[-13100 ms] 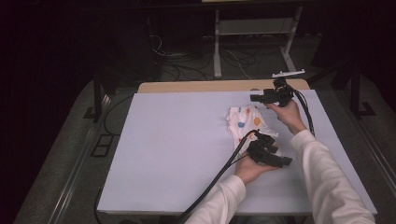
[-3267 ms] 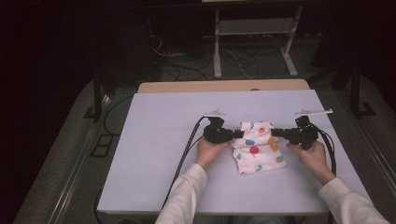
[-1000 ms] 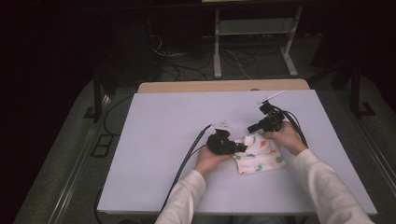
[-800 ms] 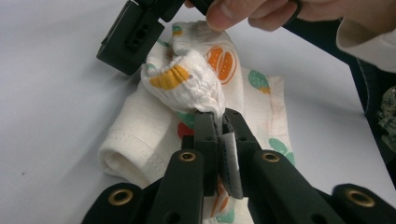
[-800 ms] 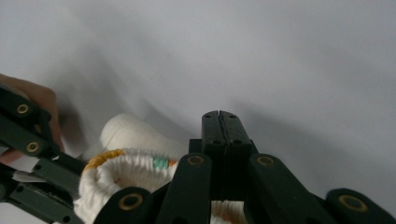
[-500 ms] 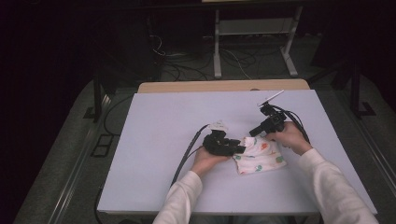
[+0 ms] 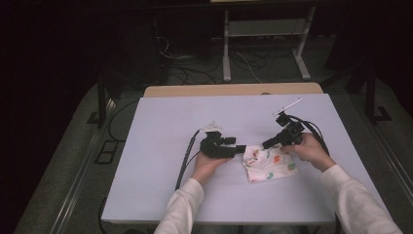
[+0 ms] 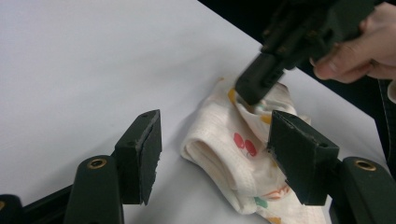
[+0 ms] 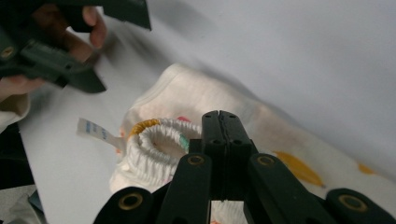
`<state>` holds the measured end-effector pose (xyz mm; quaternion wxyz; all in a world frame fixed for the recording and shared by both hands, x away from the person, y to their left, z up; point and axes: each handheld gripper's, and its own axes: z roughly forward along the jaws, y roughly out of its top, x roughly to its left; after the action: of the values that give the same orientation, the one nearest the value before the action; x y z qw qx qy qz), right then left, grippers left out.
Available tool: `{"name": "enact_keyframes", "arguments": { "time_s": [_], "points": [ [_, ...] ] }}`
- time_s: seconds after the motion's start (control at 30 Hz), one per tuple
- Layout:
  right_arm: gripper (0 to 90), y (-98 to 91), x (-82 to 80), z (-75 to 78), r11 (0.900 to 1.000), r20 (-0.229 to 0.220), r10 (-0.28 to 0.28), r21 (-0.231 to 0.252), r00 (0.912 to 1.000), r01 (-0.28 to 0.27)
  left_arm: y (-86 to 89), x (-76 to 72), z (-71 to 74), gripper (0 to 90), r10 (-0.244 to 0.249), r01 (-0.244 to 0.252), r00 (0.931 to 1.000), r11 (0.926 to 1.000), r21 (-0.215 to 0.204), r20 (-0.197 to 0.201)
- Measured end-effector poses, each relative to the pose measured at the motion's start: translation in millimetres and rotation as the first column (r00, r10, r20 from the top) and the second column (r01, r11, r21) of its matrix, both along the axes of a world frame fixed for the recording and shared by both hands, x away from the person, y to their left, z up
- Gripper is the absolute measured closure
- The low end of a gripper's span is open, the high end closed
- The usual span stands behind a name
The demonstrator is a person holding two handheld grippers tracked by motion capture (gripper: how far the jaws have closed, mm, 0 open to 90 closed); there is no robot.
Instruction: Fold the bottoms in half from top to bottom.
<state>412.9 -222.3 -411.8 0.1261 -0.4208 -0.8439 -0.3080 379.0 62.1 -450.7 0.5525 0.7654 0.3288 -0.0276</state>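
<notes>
A small folded white garment point(image 7: 268, 163) with coloured prints lies on the white table point(image 7: 160, 122), right of centre. My left gripper point(image 7: 241, 148) is at its left edge; its jaws have just been opening and now stand open, with the folded edge point(image 8: 210, 149) ahead of them and untouched. My right gripper point(image 7: 265, 144) comes in from the right with its jaws shut, pinching the garment's upper edge and lifting it a little. In the right gripper view the shut jaws point(image 9: 219, 116) sit beside the gathered elastic band point(image 9: 154, 135) and a white label point(image 9: 93, 130).
The white sheet covers a wooden tabletop point(image 7: 234, 90) that shows at the far edge. Black cables point(image 7: 187, 156) trail from both grippers across the table. A metal stand point(image 7: 263, 48) and more cables are on the dark floor beyond.
The left gripper has let go of the garment, opened its jaws and drawn back a little to the left. The right gripper has shifted slightly, still shut at the garment's upper edge.
</notes>
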Motion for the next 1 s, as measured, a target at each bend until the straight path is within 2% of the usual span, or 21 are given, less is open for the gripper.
{"name": "enact_keyframes", "arguments": {
  "time_s": [0.07,0.27,0.57,0.8,1.0],
  "points": [
    [88.2,-1.0,-4.3,2.7,1.0,0.007,0.004,0.009,1.0,-0.004,1.5,0.4,-0.2,34.1,0.009,-0.009,0.9999,0.9999,-0.009,-0.005],
    [87.2,-5.1,-18.6,9.7,0.9996,0.032,0.01,0.025,0.9994,-0.011,2.0,-0.8,-1.2,32.1,0.018,-0.018,0.9998,0.9998,0.003,-0.006],
    [86.7,-14.9,-45.4,8.3,0.9997,0.065,0.0,0.026,0.9979,-0.002,0.1,-3.6,2.2,30.5,0.031,-0.031,0.9995,0.9995,0.003,0.004],
    [86.7,-19.7,-73.4,-0.7,0.9999,0.065,0.009,0.014,0.9978,-0.01,-4.3,-8.3,4.6,29.4,0.029,-0.029,0.9994,0.9995,0.009,0.02],
    [87.1,-19.3,-86.5,-13.5,1.0,0.061,0.003,-0.008,0.9981,-0.002,-7.9,-10.0,6.2,26.4,0.035,-0.035,0.999,0.9994,0.003,0.026]
  ]
}}
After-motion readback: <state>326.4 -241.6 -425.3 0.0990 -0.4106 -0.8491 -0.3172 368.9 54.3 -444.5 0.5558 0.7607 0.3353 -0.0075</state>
